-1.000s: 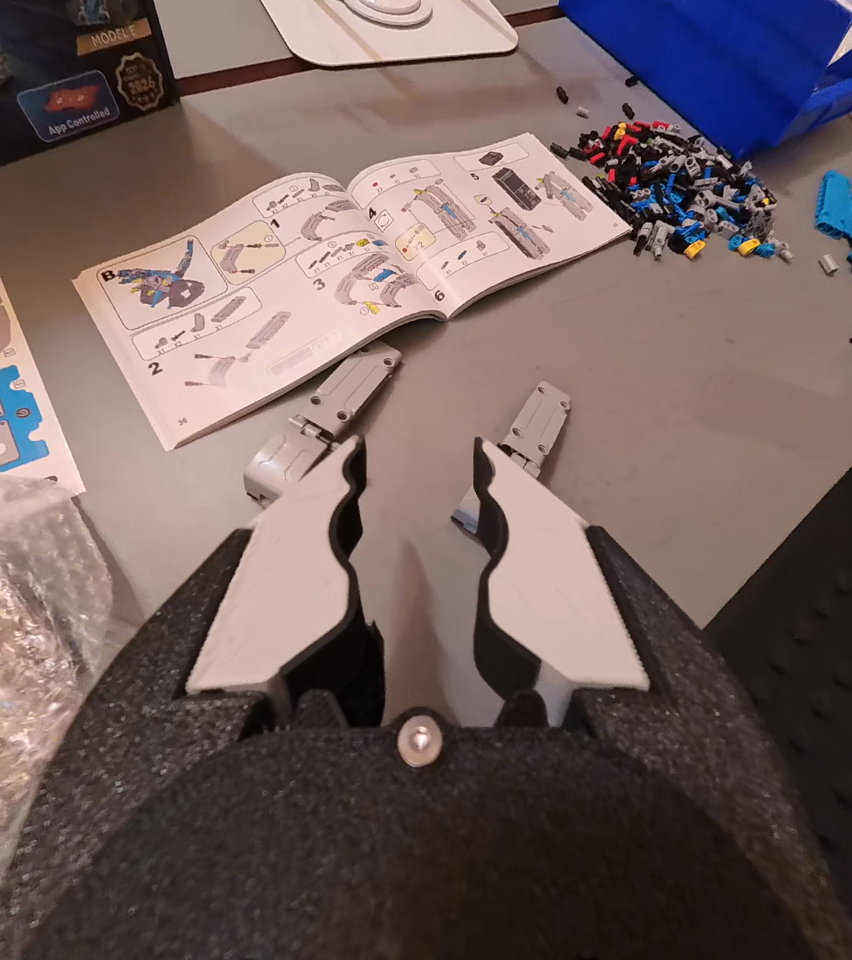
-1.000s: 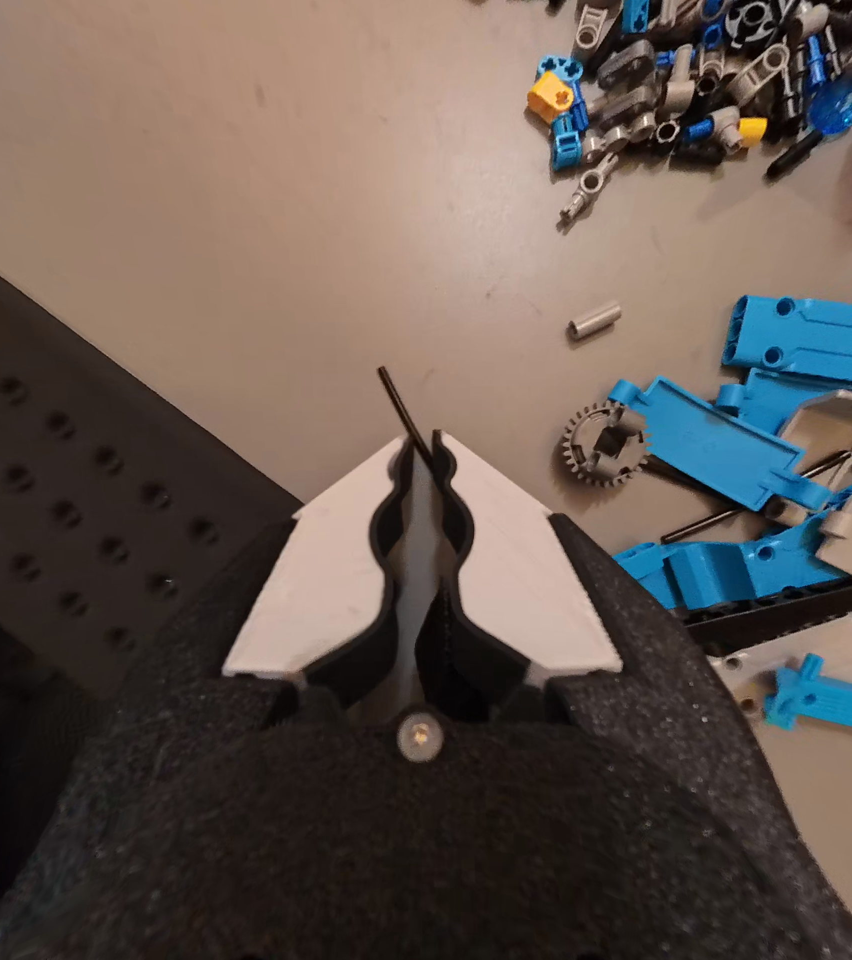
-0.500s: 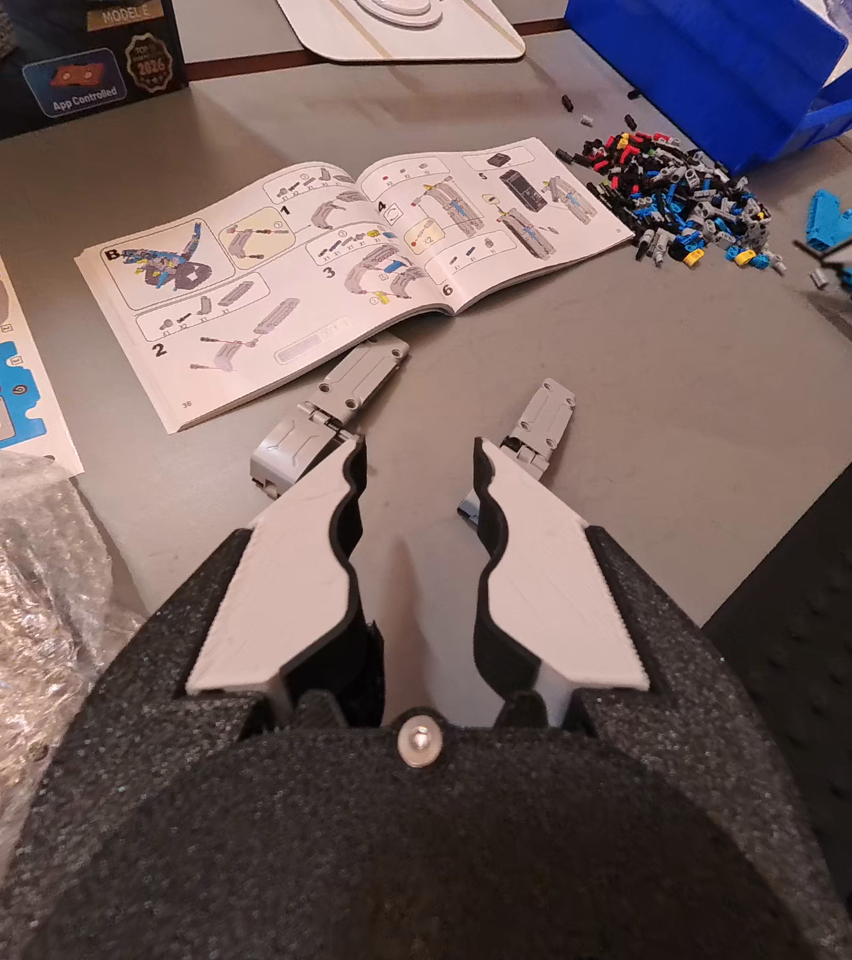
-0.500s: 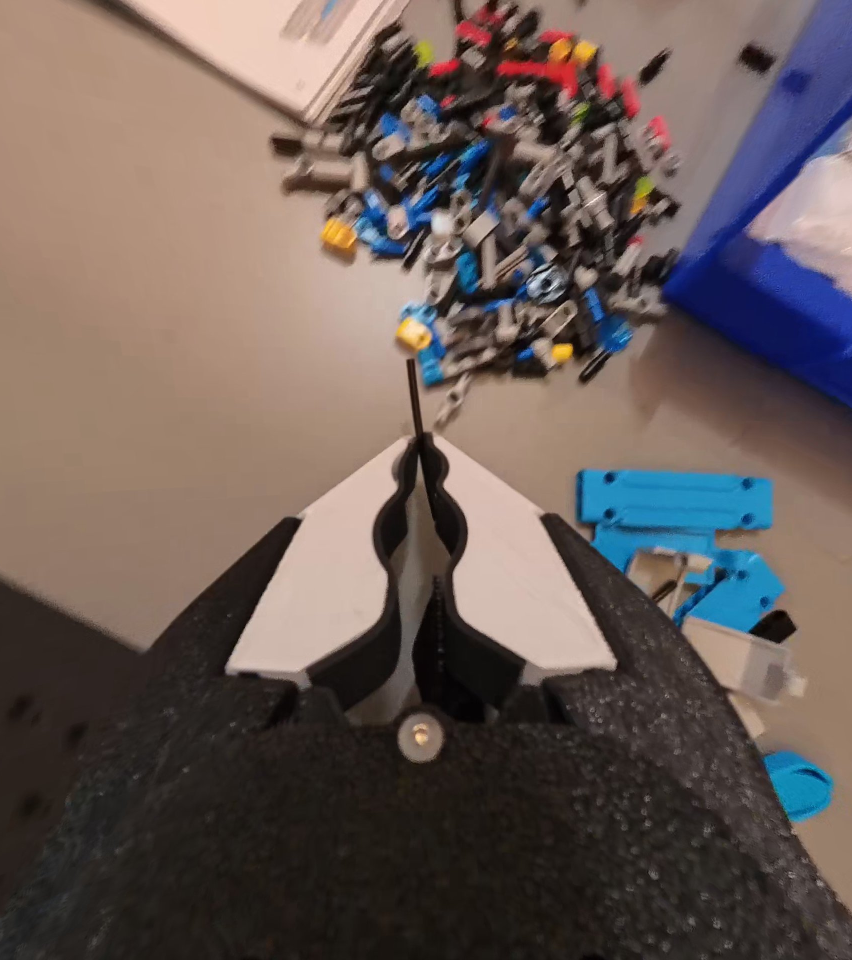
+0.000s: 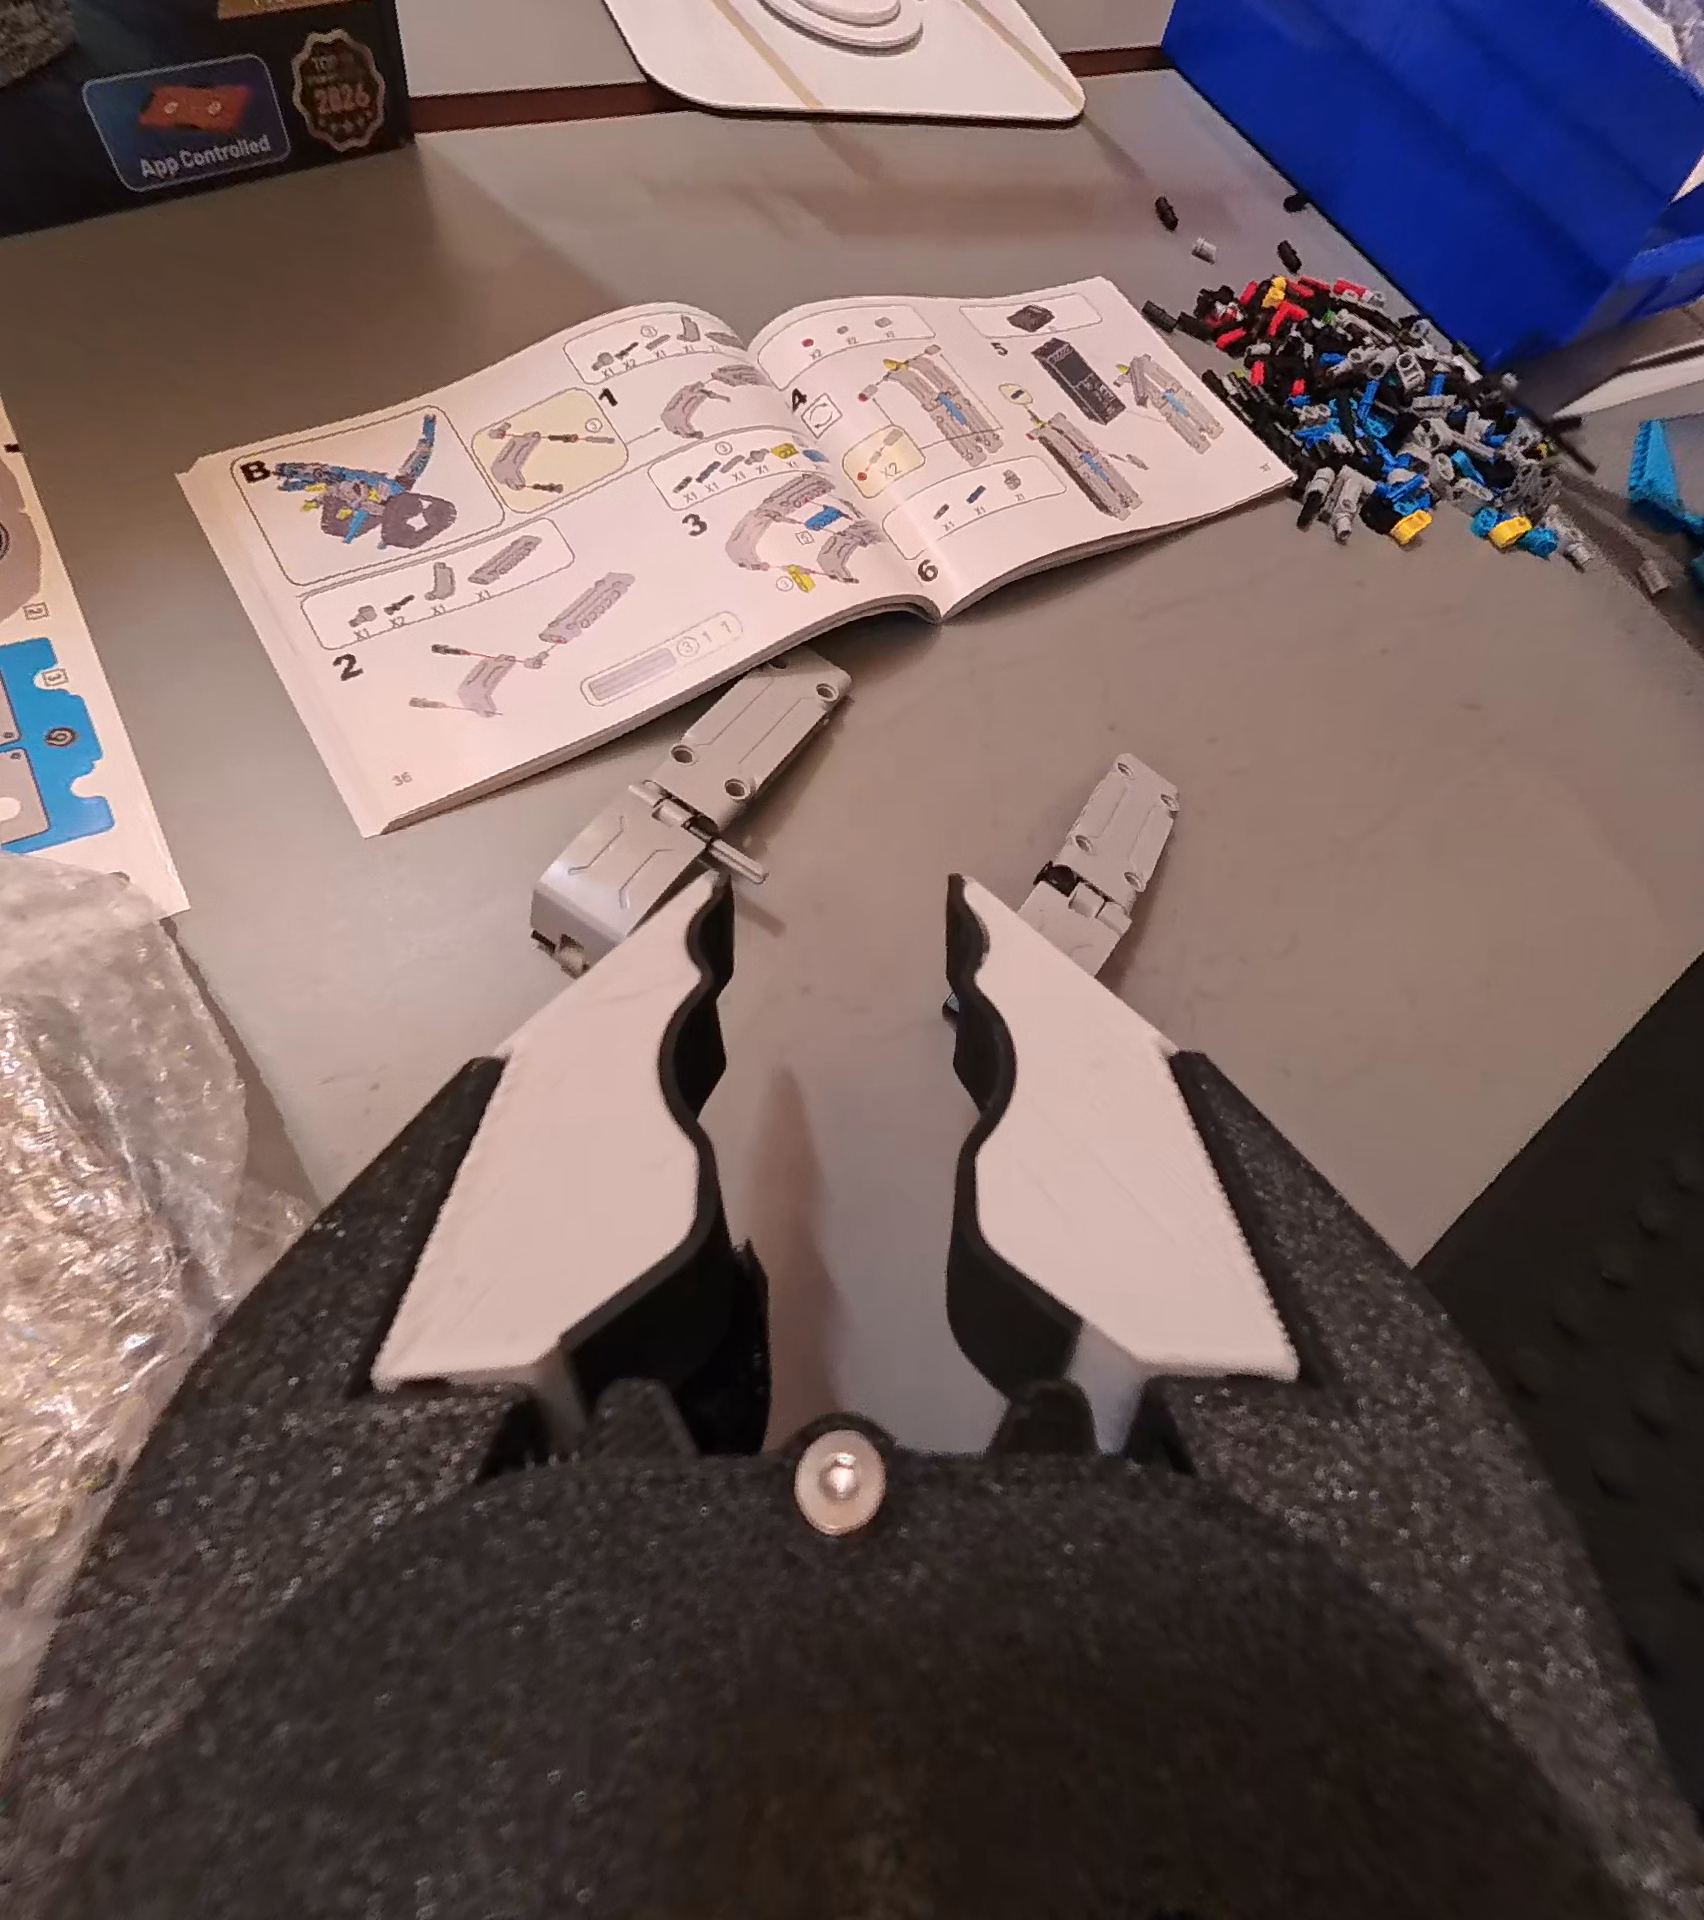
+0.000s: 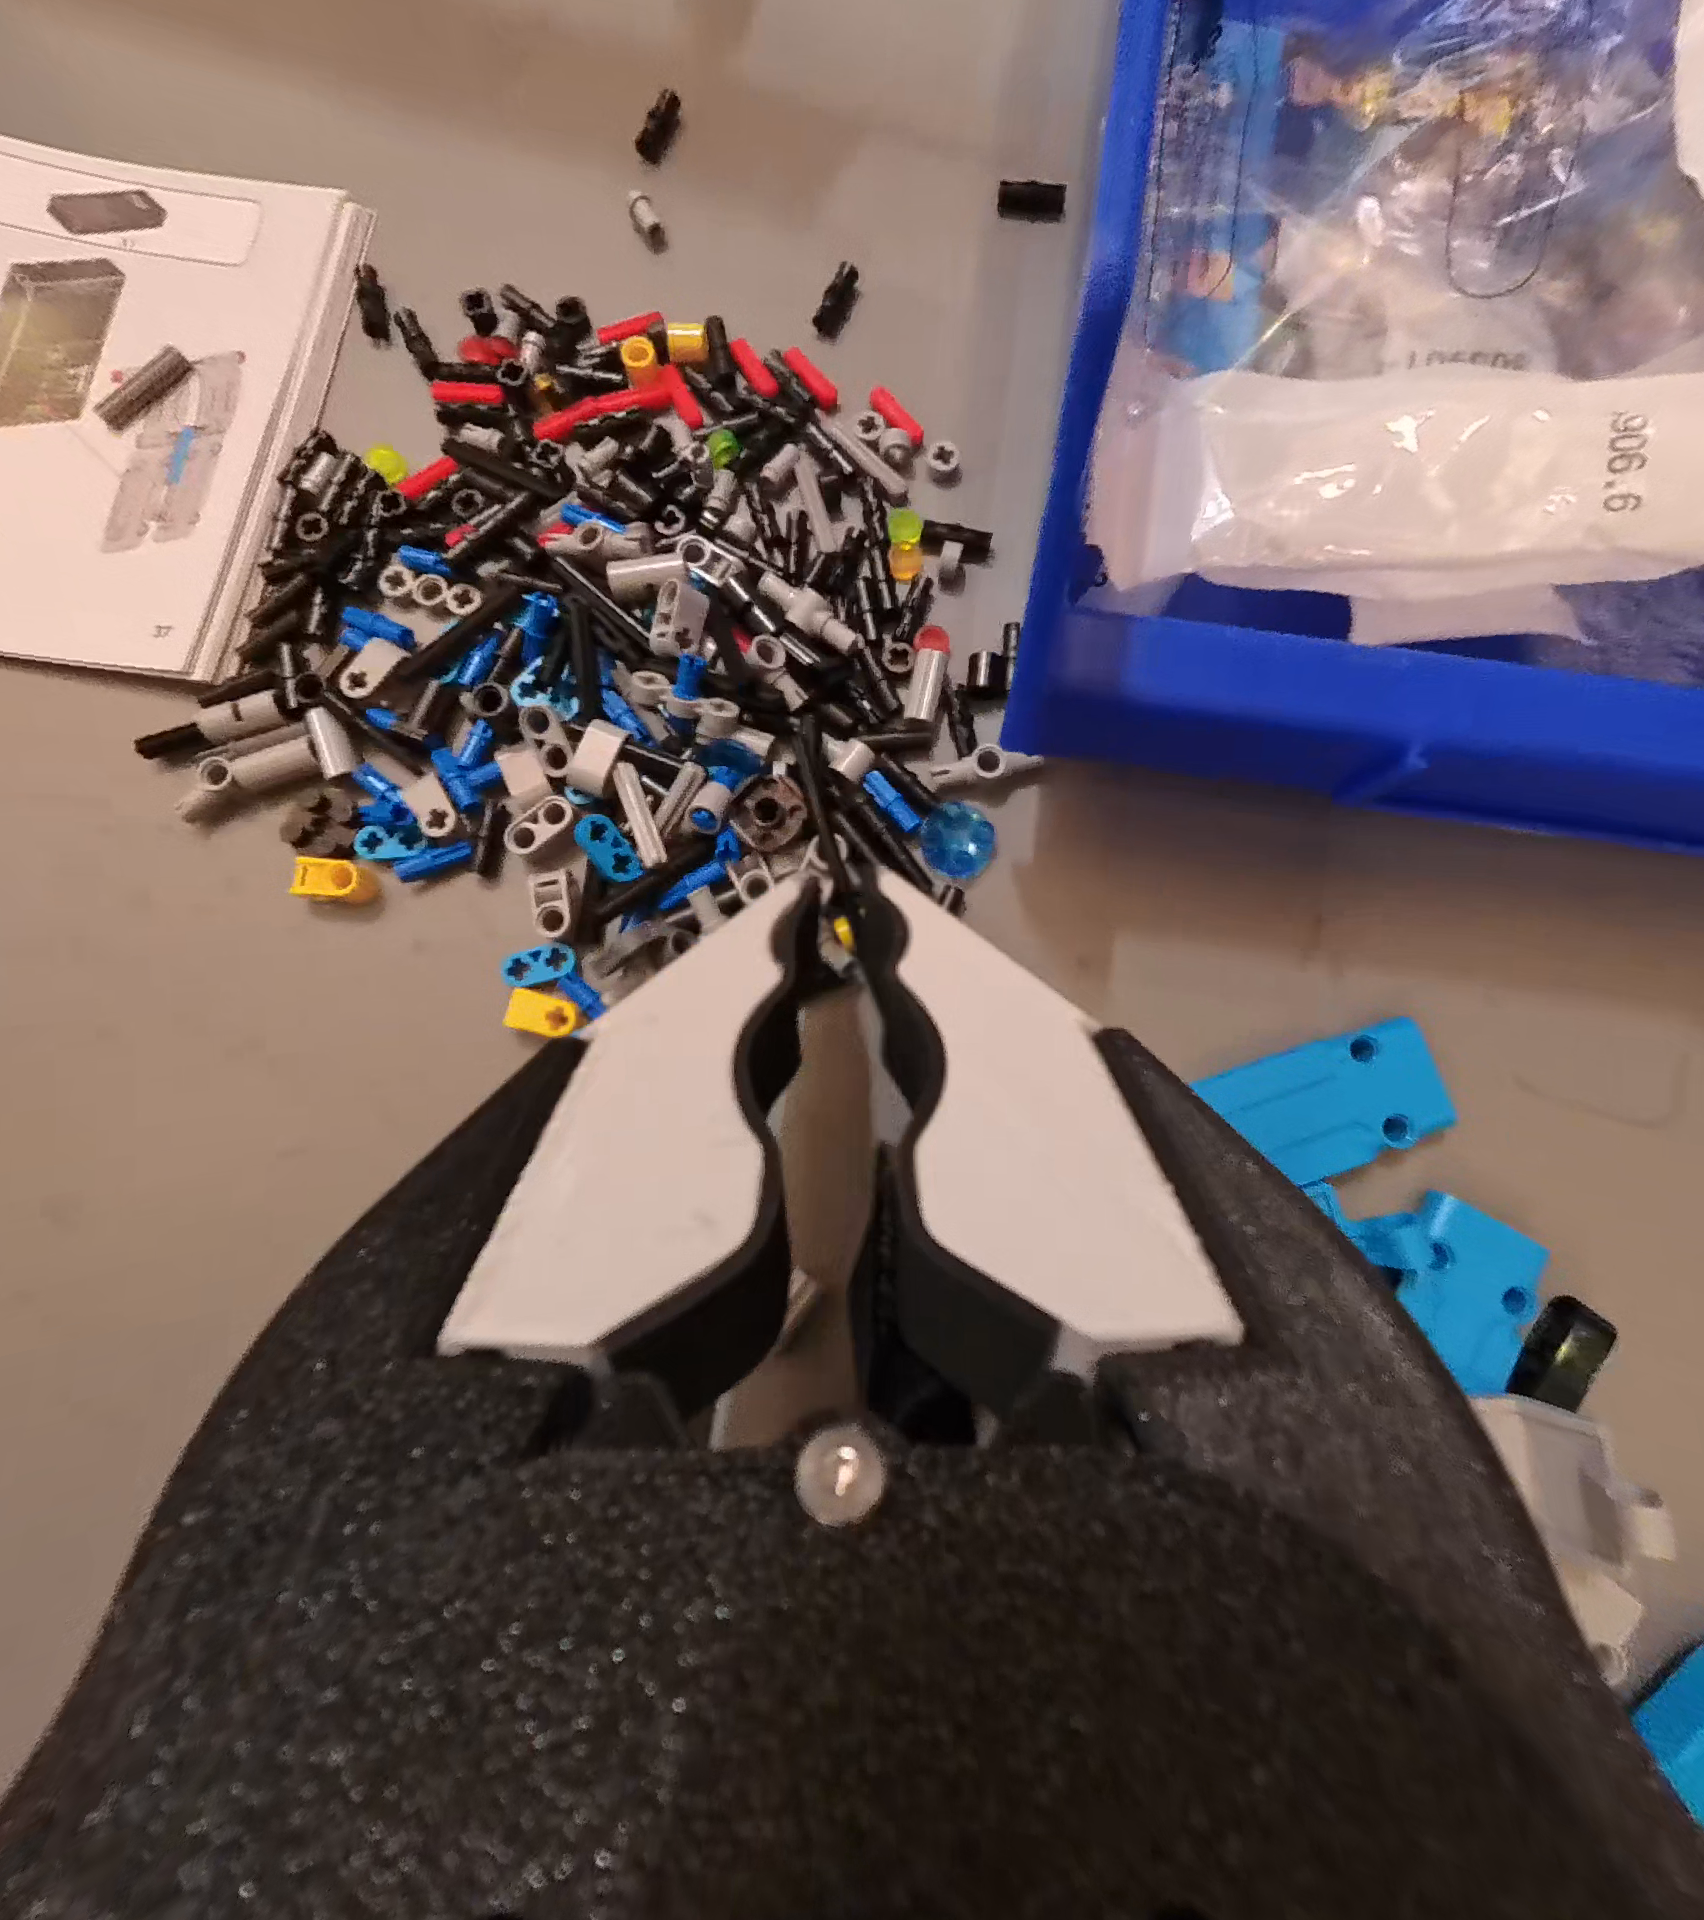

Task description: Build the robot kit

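Right gripper [image 6: 843, 894] pinches a thin black rod [image 6: 820, 800] over the near edge of the small-parts pile [image 6: 619, 623]; left gripper [image 5: 837, 894], fingers wide and empty, hovers between two grey hinged pieces [image 5: 692, 810]; judgement: keep pinch firm, rod slips easily.

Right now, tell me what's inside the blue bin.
The blue bin holds crumpled clear plastic bags with small parts showing through. Whatever lies beneath the bags is covered.

Two grey hinged assemblies [image 5: 692, 800], one booklet [image 5: 723, 520]
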Tool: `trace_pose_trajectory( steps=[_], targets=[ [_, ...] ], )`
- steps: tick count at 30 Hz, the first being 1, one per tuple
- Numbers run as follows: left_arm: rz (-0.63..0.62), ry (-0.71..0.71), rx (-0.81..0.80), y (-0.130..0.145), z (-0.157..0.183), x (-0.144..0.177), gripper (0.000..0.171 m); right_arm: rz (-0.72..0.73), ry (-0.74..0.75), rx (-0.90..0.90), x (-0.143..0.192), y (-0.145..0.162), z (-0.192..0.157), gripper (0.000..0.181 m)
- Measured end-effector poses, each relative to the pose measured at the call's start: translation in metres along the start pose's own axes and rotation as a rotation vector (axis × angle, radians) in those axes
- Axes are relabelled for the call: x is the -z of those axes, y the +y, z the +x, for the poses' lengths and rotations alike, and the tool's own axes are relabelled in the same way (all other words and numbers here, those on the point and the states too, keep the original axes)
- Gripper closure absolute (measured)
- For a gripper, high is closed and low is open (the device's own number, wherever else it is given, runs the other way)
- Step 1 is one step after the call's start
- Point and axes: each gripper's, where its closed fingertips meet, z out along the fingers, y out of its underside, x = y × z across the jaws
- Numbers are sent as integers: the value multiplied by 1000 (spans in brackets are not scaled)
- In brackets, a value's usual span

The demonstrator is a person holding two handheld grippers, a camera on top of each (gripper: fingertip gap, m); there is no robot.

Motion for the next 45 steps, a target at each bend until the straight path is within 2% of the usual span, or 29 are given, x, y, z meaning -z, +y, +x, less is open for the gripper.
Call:
trace_pose_trajectory(
  steps=[1,3,7,9,11,15,21,27,33,41,45],
  targets=[
    [-3,4,0,0,1,-1,131,5,-17,9,1,0,-3,167],
    [-7,9,0,1,1,-3,131,38,-60,40,8,-3,-12,165],
    [-5,11,-1,-1,1,-5,132,89,-219,154,21,-3,-55,162],
    [0,15,3,-2,1,-6,132,69,-301,124,18,1,-80,152],
    [5,20,5,-3,2,-8,132,70,-349,103,12,1,-101,151],
    [4,10,1,-2,1,-8,132,61,-248,83,-4,2,-105,152],
    [34,-5,30,-6,-9,-8,133,97,-193,-4,-5,3,-109,157],
    [280,-4,146,-49,-31,-17,136,183,-84,88,0,-3,-107,157],
    [368,16,157,-54,-37,-17,136,213,-78,101,3,-5,-109,157],
    [317,37,86,-46,-24,-31,136,152,-111,94,-7,5,-111,152],
    [307,43,91,-45,-23,-33,137,125,-83,111,-11,8,-109,145]
  ],
)
